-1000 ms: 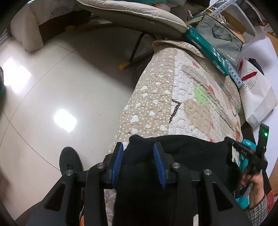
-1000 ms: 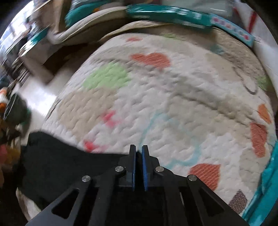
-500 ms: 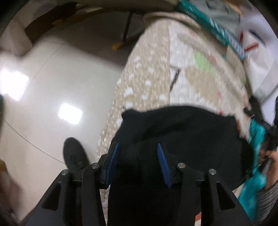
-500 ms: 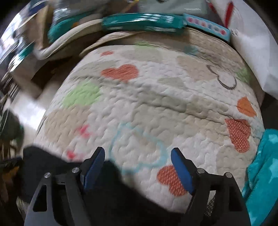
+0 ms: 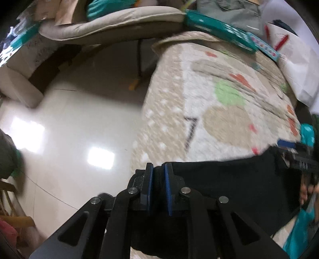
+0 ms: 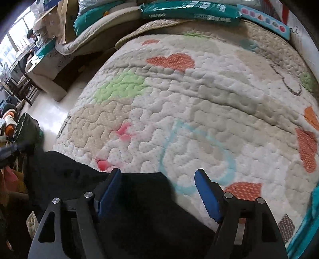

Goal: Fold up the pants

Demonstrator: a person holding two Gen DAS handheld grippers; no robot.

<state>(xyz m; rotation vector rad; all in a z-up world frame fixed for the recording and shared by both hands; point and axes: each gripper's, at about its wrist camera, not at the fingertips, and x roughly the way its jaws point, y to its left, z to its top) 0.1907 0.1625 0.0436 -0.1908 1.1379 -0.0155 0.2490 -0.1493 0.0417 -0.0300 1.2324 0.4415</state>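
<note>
1. Since the earlier frames, our left tongs (image 5: 158, 173) have closed from wide apart to a narrow gap, and our right tongs (image 6: 158, 177) have gone from pinched shut to spread wide.
2. We now pinch the near left edge of the black pants (image 5: 229, 185) between the blue pads (image 5: 167, 189) of the left tongs, with a fold of dark cloth caught in the gap.
3. We hold the right tongs open above the pants (image 6: 139, 209), one pad over the black cloth and the other over the quilt (image 6: 199, 109); nothing sits between them.
4. The pants lie spread across the near end of the quilt (image 5: 199, 111), which covers a bed-like surface and carries hearts and coloured patches.
5. From the left view we see the right tongs (image 5: 287, 144) at the far right edge of the pants, blurred.
6. A teal package (image 6: 189, 12) lies along the far edge of the quilt.
7. Glossy floor (image 5: 79, 129) runs beside the quilt on the left, with bright reflections on it.
</note>
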